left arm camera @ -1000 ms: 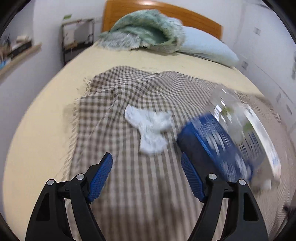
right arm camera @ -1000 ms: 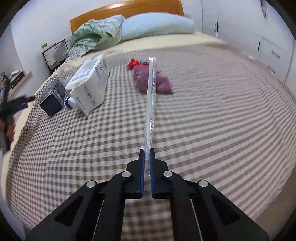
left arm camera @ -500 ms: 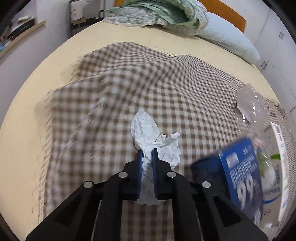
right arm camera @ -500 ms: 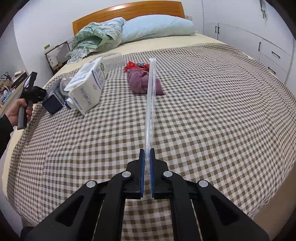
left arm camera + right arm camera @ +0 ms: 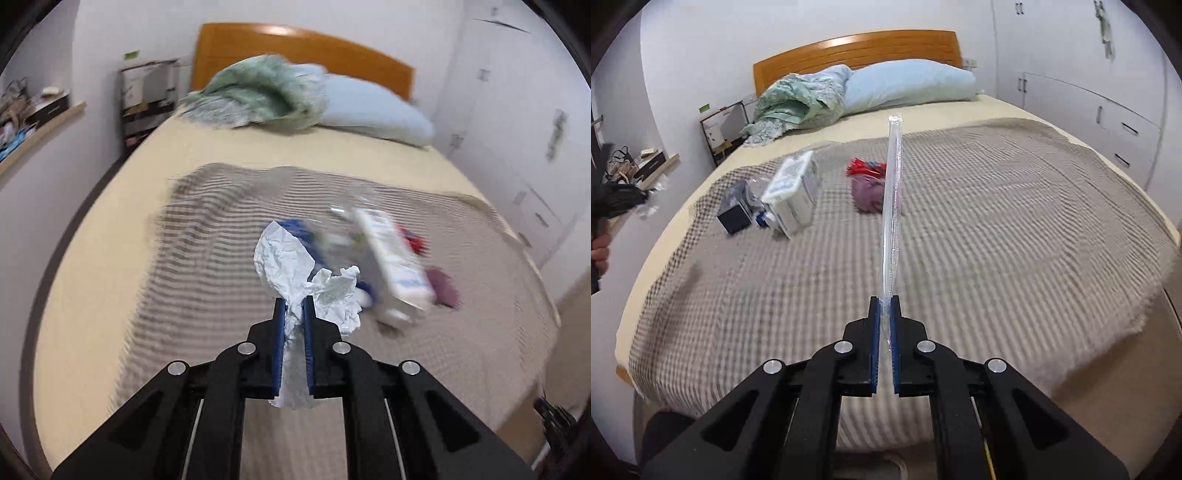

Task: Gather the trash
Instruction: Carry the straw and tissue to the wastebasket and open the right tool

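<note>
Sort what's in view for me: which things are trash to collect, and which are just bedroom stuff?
Trash:
crumpled paper, in left gripper
clear plastic sleeve, in right gripper
white carton
dark blue box
red wrapper

Not trash:
pillow
green quilt
checked blanket
purple cloth, unclear

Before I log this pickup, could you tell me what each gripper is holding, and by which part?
Left gripper: crumpled white paper, pinched at its narrow middle. Right gripper: clear straw wrapper, gripped at its near end.
</note>
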Action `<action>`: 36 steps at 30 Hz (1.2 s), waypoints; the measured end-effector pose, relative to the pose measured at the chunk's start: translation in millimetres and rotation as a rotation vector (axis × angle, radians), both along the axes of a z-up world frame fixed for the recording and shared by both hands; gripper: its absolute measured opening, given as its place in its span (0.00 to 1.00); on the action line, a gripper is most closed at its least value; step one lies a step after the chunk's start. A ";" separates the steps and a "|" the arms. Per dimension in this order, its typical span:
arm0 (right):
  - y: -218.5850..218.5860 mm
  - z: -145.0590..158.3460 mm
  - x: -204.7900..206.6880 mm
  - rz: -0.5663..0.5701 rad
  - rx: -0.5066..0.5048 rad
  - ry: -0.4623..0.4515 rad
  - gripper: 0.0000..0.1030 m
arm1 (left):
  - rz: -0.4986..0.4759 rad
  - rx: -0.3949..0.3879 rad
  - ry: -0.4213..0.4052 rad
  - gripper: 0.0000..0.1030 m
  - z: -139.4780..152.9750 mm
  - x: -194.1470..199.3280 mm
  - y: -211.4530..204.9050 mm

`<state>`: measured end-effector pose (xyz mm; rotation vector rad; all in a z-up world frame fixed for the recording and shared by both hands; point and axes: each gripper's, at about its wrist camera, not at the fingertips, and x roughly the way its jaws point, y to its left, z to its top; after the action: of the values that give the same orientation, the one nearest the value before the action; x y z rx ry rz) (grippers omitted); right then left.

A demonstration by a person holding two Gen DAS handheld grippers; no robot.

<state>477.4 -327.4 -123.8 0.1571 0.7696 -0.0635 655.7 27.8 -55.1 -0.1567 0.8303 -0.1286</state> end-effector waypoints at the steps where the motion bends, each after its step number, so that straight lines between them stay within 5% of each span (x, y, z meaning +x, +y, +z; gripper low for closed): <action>1: -7.9 -1.0 -14.4 -0.017 0.001 0.005 0.05 | -0.021 -0.016 -0.008 0.07 3.2 -14.1 -11.9; 6: -55.8 -16.2 -87.7 -0.137 0.001 0.049 0.05 | -0.186 -0.095 -0.009 0.07 -1.5 -91.8 -94.6; 9: -91.7 -39.2 -132.2 -0.222 0.025 0.105 0.05 | -0.295 -0.140 0.064 0.07 -26.4 -132.2 -148.1; 16: -151.2 -127.2 -207.0 -0.337 0.071 0.336 0.05 | -0.477 -0.202 0.202 0.07 -76.6 -198.3 -254.4; 23: -157.9 -253.4 -231.3 -0.308 0.170 0.571 0.05 | -0.540 -0.173 0.327 0.07 -121.9 -229.0 -320.1; 29: -138.4 -328.9 -192.8 -0.209 0.231 0.648 0.06 | -0.547 -0.095 0.376 0.07 -144.4 -236.1 -345.3; 31: -140.9 -353.3 -179.3 -0.178 0.285 0.680 0.12 | -0.553 -0.082 0.380 0.07 -148.4 -242.8 -356.5; 33: -143.3 -373.9 -171.3 -0.159 0.297 0.728 0.52 | -0.564 -0.071 0.393 0.07 -154.6 -243.5 -368.4; 36: -152.5 -372.8 -175.1 -0.172 0.330 0.681 0.55 | -0.591 -0.044 0.407 0.07 -165.1 -247.5 -393.6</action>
<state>302.4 -479.9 -496.7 0.5327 1.4445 -0.1579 408.2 -365.8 -220.2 0.0291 1.2643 -0.6876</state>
